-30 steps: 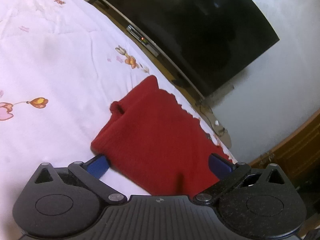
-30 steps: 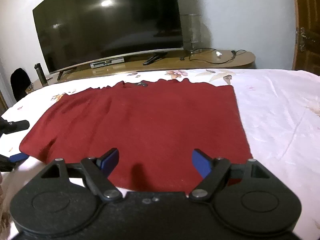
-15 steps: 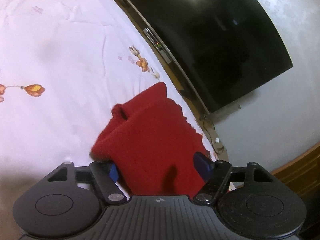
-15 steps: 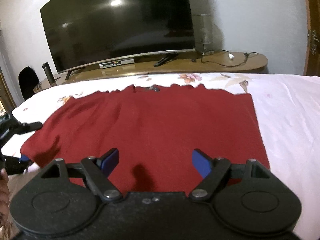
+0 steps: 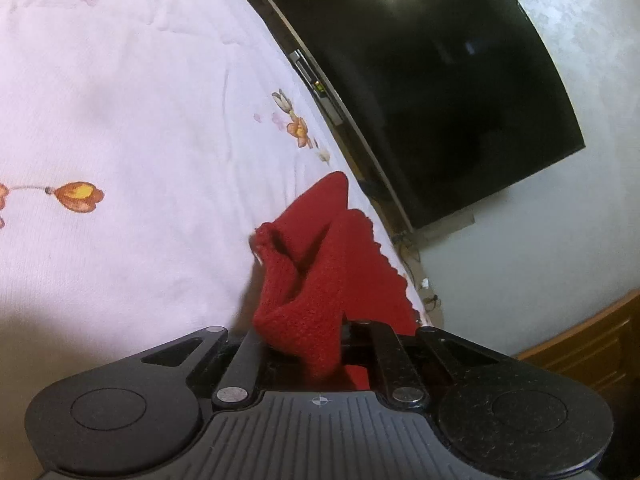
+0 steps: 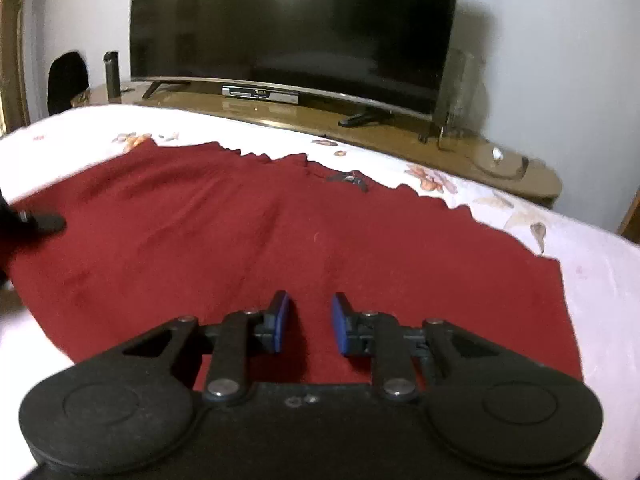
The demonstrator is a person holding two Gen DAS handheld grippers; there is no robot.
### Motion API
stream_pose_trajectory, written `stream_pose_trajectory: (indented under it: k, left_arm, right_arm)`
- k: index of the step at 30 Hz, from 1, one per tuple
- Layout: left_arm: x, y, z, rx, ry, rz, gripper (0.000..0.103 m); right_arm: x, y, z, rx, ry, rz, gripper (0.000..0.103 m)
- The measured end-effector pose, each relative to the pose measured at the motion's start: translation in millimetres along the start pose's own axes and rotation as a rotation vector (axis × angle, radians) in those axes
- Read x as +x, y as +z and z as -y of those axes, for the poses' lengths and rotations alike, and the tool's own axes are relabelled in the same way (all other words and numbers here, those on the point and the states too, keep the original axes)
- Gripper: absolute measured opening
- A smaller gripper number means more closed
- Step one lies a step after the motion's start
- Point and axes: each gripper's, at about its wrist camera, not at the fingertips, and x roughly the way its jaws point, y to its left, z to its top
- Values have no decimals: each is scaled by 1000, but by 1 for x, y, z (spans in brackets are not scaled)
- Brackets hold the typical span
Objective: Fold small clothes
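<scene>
garment: we see a red knitted top (image 6: 280, 240) spread flat on the white flowered bedsheet (image 5: 120, 140), far hem toward the TV (image 6: 296, 20) on its wooden stand (image 6: 400, 132).
left gripper (image 5: 304, 344): jaws have just been closing and now sit nearly together, pinching a bunched corner of the top; the knit puckers up in a ridge right at the jaws.
right gripper (image 6: 306, 322): jaws have just been closing, a narrow gap left. They sit over the near hem, mid-width. We can't tell whether fabric is between the pads; we call it not gripped yet.
step: we judge this the take-hold for the first fold, left side secured, right side not.
handling: soft, light, floppy knit. It sags and stretches when lifted and drags a bit on the sheet, so it won't slip out easily. Not fragile, though the loose weave may snag.
where to hold: edges and corners, pinching both layers; the right jaws would do better nearer the right corner than mid-hem, so the edge lifts straight.
risk: uneven lift skews the fold; grabbing the sheet along with the top.
</scene>
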Motion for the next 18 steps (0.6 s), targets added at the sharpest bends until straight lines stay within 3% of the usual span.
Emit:
stream_pose_trajectory:
  k: [3,12,14,18]
  left_arm:
    - [3,2,-5,-2,-9,-18,8]
    - [0,15,19,115,-37,-26,8]
    - [-1,18,35,173,-58,-23,8]
    - [0,20,91,322,-146,-37,8]
  right_arm:
    - [0,-4,0,8,-1,12,23]
    - [-3,-3,7,63,17,-12,25]
    - [1,-4,4,42,5,-1,26]
    - [1,-6,24,187,68,2,26]
